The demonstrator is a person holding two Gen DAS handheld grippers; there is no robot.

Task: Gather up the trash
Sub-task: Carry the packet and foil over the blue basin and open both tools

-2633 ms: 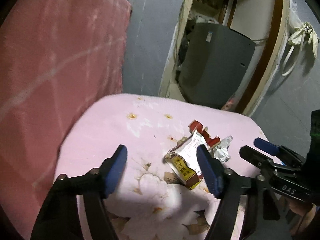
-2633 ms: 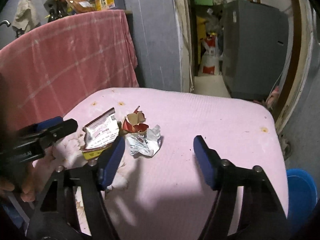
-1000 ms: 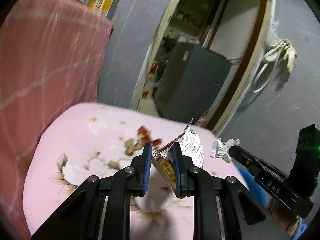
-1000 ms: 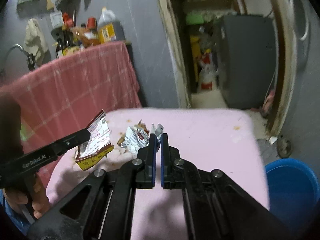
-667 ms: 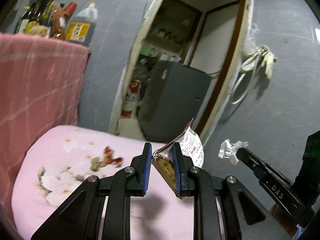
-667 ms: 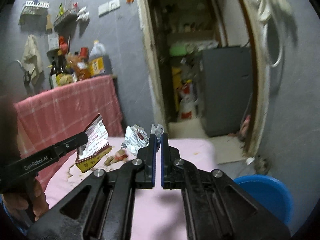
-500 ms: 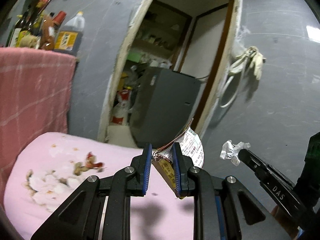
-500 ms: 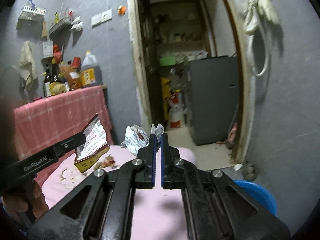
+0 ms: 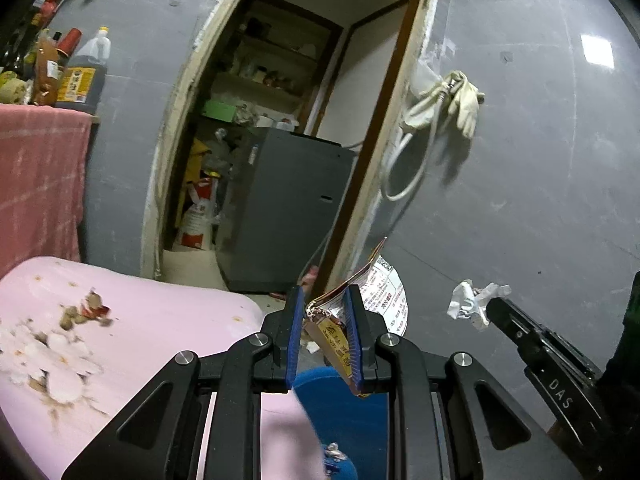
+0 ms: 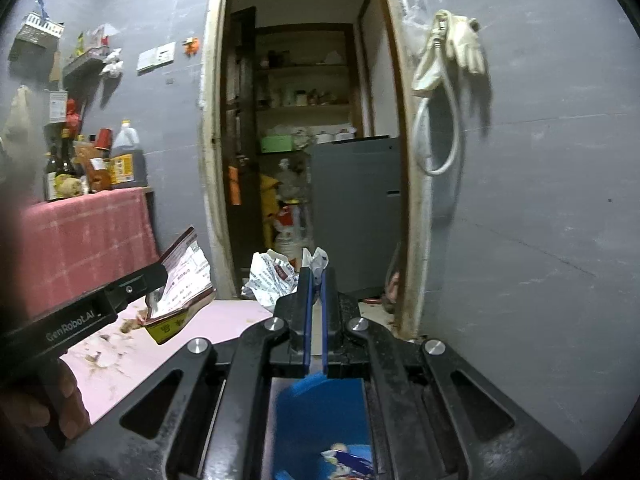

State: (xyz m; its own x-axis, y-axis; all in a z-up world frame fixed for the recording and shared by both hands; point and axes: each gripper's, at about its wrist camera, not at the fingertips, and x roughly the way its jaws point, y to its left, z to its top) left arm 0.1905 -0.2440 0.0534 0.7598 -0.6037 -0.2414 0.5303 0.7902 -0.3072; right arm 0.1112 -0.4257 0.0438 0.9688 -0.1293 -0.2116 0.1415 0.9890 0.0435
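Both wrappers, lifted off the table (image 9: 168, 320), sit pinched between jaws.

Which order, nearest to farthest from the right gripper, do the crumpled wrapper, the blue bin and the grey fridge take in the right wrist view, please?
1. Crumpled wrapper: pinched at the tips of the right gripper.
2. Blue bin: just below, seen between the gripper's arms.
3. Grey fridge: farthest, beyond the doorway.

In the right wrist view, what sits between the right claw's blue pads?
A crumpled white printed wrapper, pinched at its edge by the right claw. The left wrist view shows the same wad at that claw's tip.
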